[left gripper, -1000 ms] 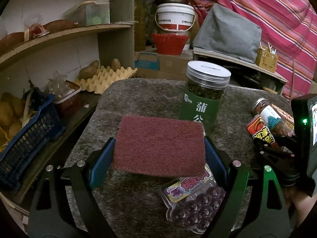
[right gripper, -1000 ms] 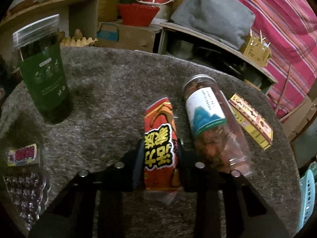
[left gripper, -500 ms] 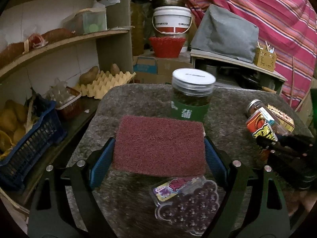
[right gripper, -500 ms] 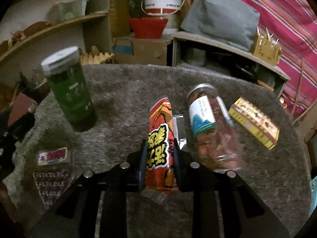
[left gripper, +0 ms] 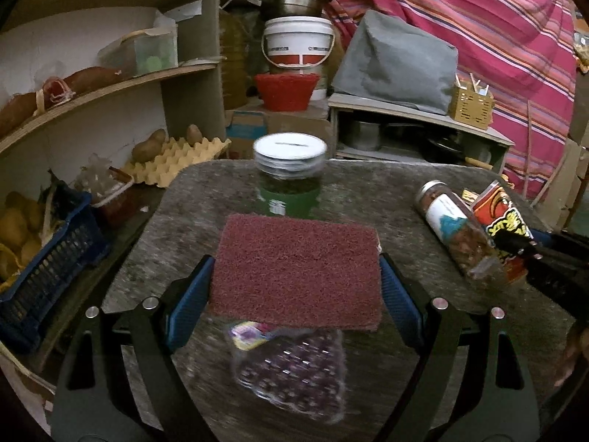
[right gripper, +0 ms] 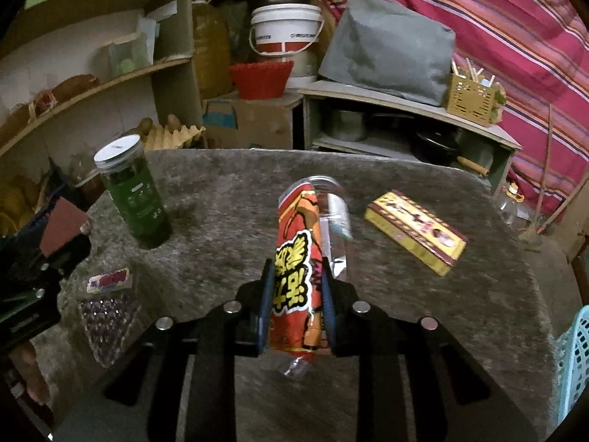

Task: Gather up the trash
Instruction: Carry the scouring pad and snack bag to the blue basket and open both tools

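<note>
gripping: right claw (right gripper: 296, 304) pinches snack wrapper (right gripper: 296, 258) | left claw (left gripper: 294, 291) clamps scouring pad (left gripper: 296, 270)

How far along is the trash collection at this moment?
Nothing looks binned yet. In hand: the right hand-held gripper is shut on the red snack wrapper; the left hand-held gripper holds a maroon scouring pad. Left on the table: the plastic blister tray and yellow box.

surface: grey carpeted table (right gripper: 228, 199) | on it: green jar (right gripper: 130, 189), yellow box (right gripper: 416, 232), blister tray (right gripper: 108, 313), lying bottle (left gripper: 456, 228)
</note>
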